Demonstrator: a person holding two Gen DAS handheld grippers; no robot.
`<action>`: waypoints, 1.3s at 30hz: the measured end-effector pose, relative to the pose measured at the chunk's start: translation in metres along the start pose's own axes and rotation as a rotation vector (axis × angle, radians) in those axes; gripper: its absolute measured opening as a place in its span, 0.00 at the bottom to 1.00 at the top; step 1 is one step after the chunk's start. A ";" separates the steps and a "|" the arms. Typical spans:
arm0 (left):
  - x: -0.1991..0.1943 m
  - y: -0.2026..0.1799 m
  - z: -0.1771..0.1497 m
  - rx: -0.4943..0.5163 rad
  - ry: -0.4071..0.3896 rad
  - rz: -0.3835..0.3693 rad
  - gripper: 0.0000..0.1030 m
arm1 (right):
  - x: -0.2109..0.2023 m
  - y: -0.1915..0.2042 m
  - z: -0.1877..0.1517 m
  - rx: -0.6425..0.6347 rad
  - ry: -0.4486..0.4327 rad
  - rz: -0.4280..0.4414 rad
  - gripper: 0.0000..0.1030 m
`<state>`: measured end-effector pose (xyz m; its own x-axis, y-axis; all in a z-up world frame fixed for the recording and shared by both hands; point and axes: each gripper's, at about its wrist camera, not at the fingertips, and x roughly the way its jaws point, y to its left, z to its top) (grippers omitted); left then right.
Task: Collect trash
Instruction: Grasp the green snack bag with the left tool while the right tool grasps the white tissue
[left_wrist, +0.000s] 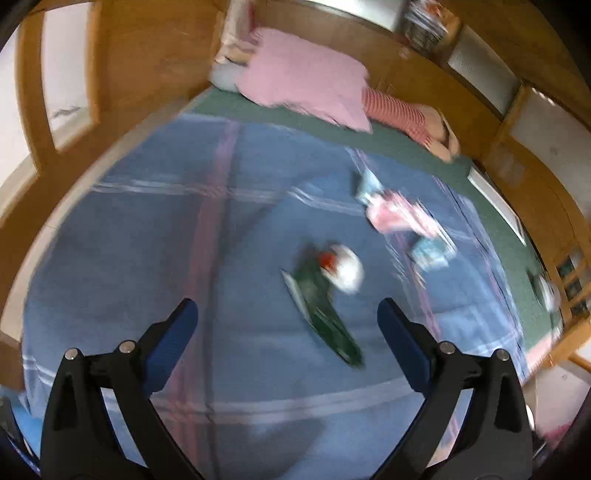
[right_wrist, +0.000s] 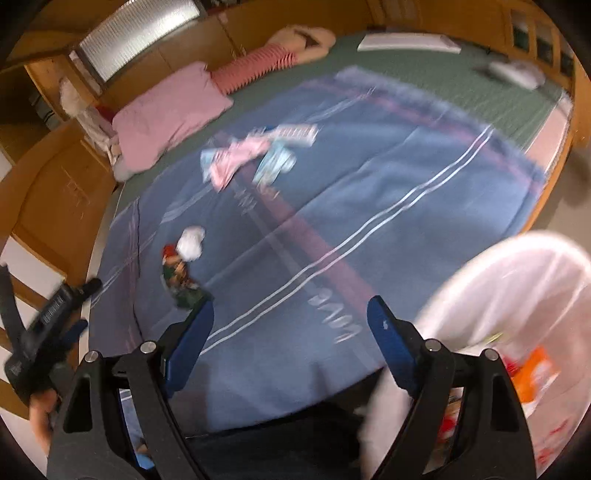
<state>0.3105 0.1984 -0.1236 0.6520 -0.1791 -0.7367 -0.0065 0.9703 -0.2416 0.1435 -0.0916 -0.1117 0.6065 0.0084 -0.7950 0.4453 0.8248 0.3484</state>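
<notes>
Blurred trash lies on a blue blanket (left_wrist: 147, 258) spread over a bed. A green wrapper (left_wrist: 321, 314) and a white crumpled paper ball (left_wrist: 347, 273) lie just ahead of my left gripper (left_wrist: 288, 310), which hovers above them, jaws wide with nothing between. Farther off lie a pink wrapper (left_wrist: 395, 214) and a light blue wrapper (left_wrist: 430, 254). My right gripper (right_wrist: 290, 306) is open and empty over the blanket's near edge. The green wrapper (right_wrist: 183, 284) lies by its left finger, the paper ball (right_wrist: 190, 242) beyond. A white plastic bag (right_wrist: 517, 295) holding orange and red trash hangs at its right.
A pink pillow (left_wrist: 306, 74) and a red-striped cushion (left_wrist: 395, 110) lie at the head of the green sheet (left_wrist: 424, 147). Wooden bed frame and cabinets (left_wrist: 147, 55) ring the bed. A flat white board (right_wrist: 406, 42) lies at the far edge. A hand (right_wrist: 40, 417) holds the left gripper (right_wrist: 83, 306).
</notes>
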 end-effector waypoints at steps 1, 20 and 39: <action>0.004 0.014 0.005 -0.051 -0.018 0.019 0.94 | 0.008 0.012 -0.007 -0.039 0.005 -0.016 0.81; 0.125 -0.039 -0.048 0.031 0.222 -0.019 0.44 | 0.031 0.035 -0.028 -0.150 -0.037 -0.101 0.81; -0.023 0.066 -0.008 -0.179 0.040 -0.021 0.14 | 0.144 0.139 0.066 -0.078 -0.008 -0.131 0.83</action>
<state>0.2886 0.2657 -0.1275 0.6226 -0.2087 -0.7542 -0.1304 0.9226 -0.3630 0.3363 -0.0129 -0.1445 0.5517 -0.1061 -0.8272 0.4682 0.8602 0.2020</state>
